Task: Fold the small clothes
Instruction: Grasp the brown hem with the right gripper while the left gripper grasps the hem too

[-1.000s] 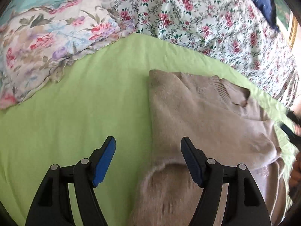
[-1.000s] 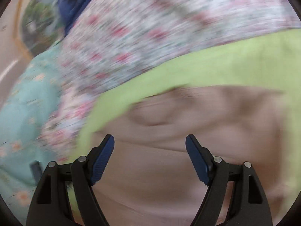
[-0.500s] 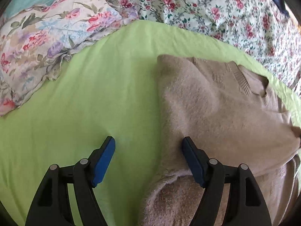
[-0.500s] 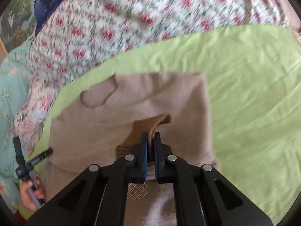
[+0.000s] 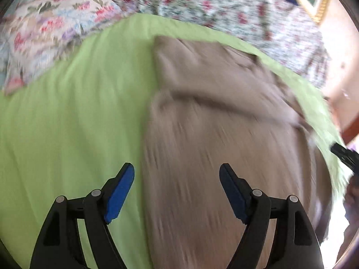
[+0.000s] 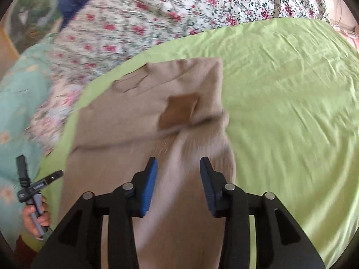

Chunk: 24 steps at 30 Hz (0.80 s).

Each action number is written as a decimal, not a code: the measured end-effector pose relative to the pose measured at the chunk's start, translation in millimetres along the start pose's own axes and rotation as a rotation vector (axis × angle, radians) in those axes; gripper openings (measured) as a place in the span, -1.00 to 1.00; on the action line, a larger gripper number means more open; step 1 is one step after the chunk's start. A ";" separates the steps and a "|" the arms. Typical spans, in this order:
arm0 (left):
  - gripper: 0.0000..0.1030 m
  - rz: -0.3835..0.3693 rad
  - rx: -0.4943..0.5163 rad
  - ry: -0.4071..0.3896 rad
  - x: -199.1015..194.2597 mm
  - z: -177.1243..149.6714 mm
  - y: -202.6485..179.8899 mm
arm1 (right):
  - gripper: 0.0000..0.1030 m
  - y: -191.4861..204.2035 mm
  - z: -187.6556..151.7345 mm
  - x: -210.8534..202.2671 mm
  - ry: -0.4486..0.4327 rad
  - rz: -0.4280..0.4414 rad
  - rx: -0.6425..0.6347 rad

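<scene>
A beige knit sweater [image 5: 215, 121] lies on the green sheet [image 5: 67, 121], with one sleeve folded across its chest so the darker ribbed cuff [image 6: 179, 109] rests near the middle. My left gripper [image 5: 177, 179] is open and empty over the sweater's lower left edge. My right gripper [image 6: 178, 170] is open and empty just above the sweater's lower body [image 6: 157, 116], short of the cuff. The left wrist view is blurred by motion.
Floral bedding [image 6: 179, 11] is bunched along the far edge of the green sheet [image 6: 291, 112]. A floral pillow [image 5: 51, 33] lies at the far left. A wooden frame and a wall show at the right edge of the left wrist view.
My right gripper was shut on the sleeve cuff; it has opened, left the cuff on the chest and drawn back. My left gripper has shifted right over the sweater, still open.
</scene>
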<state>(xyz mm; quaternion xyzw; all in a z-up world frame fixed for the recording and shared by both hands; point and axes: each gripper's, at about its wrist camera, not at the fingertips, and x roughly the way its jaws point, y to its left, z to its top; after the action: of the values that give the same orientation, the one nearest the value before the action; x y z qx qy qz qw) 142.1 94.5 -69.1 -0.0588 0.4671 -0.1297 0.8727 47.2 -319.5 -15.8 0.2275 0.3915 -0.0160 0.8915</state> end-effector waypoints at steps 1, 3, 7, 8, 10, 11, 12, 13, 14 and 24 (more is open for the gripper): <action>0.55 -0.019 -0.004 0.012 -9.0 -19.0 -0.6 | -0.17 -2.8 -15.1 -14.5 -0.003 0.022 0.003; 0.55 -0.052 -0.017 0.042 -19.1 -47.7 -0.9 | -0.14 -6.1 -32.4 -27.5 0.010 0.048 0.013; 0.55 -0.125 -0.068 0.067 -35.0 -102.1 0.8 | -0.11 -28.0 -86.1 -55.3 0.079 0.085 0.048; 0.55 -0.150 -0.074 0.057 -39.1 -111.5 -1.0 | -0.11 -31.3 -95.3 -58.2 0.097 0.092 0.054; 0.55 -0.221 -0.085 0.056 -43.0 -126.5 -6.1 | -0.11 -37.7 -118.7 -59.1 0.158 0.130 0.075; 0.55 -0.272 -0.090 0.063 -42.7 -133.2 -9.9 | -0.11 -38.5 -126.2 -56.8 0.178 0.145 0.080; 0.55 -0.292 -0.088 0.067 -42.6 -137.7 -12.6 | -0.11 -38.2 -135.7 -54.6 0.199 0.174 0.081; 0.55 -0.303 -0.077 0.065 -42.0 -141.2 -16.6 | -0.11 -36.8 -144.0 -51.4 0.216 0.211 0.083; 0.55 -0.312 -0.061 0.063 -41.8 -143.5 -19.7 | -0.10 -33.9 -151.1 -47.1 0.225 0.247 0.083; 0.19 -0.421 -0.005 0.096 -40.4 -155.7 -16.4 | -0.40 -25.9 -174.3 -27.6 0.211 0.388 0.081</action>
<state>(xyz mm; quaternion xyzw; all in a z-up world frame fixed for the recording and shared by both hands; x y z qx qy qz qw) -11.4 93.0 -119.7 -0.1511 0.4858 -0.3107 0.8029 -97.7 -274.0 -109.4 0.3346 0.4306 0.1638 0.8221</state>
